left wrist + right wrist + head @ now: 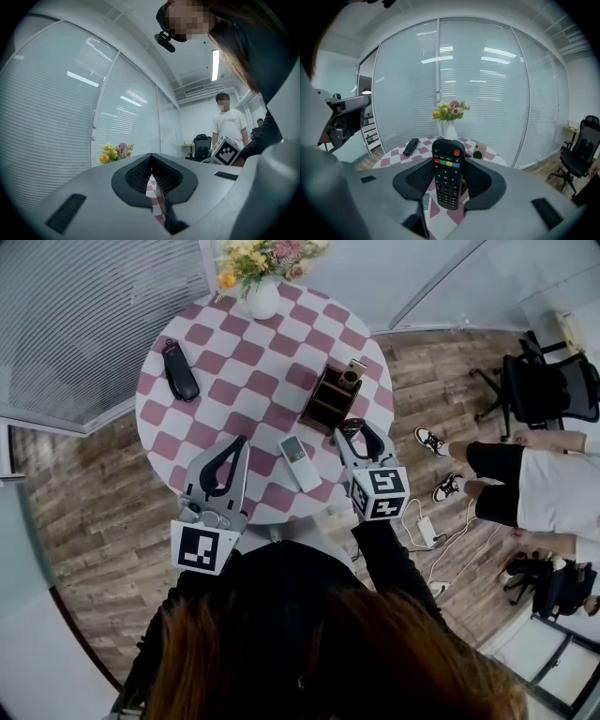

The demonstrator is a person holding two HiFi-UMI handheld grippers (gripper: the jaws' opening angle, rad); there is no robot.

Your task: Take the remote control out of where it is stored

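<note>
Black remote [447,178] is already clear of the brown holder [328,399], pinched in the right gripper [359,430] w/ its long axis running out along the jaws, just this side of the holder; left gripper [151,159] is closed on nothing, so right's nearer obv.

Head cam: high over my shoulders, facing steeply down on the whole table [234,381]. Left gripper [242,441] cam: sits low behind the jaws, pitched up at blinds [61,117] and ceiling [197,61] (table just a sliver). Right gripper [361,424] cam: near-level across the table, close in. All three share the flowers [267,257].
</note>
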